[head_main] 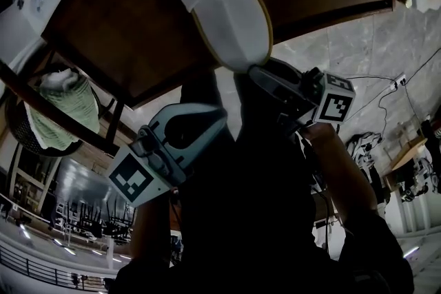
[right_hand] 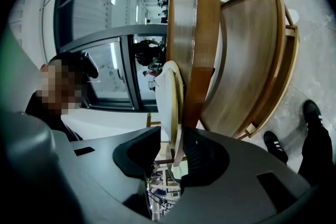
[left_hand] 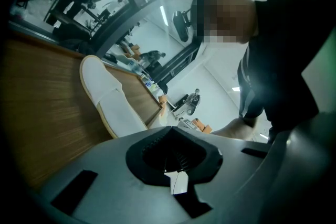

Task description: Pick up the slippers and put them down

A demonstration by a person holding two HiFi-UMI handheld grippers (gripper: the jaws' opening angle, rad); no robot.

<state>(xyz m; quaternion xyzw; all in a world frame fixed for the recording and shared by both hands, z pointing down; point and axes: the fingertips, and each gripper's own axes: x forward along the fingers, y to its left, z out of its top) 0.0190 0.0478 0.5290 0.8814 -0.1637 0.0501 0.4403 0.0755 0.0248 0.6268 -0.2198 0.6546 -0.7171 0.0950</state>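
A white slipper (head_main: pixel 227 10) lies on the brown wooden table (head_main: pixel 124 17), one end hanging over the table's edge towards me. My right gripper (head_main: pixel 258 72) is at that overhanging end. In the right gripper view the slipper (right_hand: pixel 169 107) stands edge-on between the jaws of my right gripper (right_hand: pixel 170 139). It rests against the right pad, with a gap to the left pad, so the jaws are open. My left gripper (head_main: pixel 217 113) hangs just below the table edge. In the left gripper view my left gripper (left_hand: pixel 169 131) looks shut and empty, short of the slipper (left_hand: pixel 113 107).
A dark basket holding a pale green cloth (head_main: pixel 65 107) sits under the table at the left. Cables and a power strip (head_main: pixel 400 79) lie on the marble floor at the right. The person's black shoes (right_hand: pixel 315 113) stand beside the table (right_hand: pixel 247 60).
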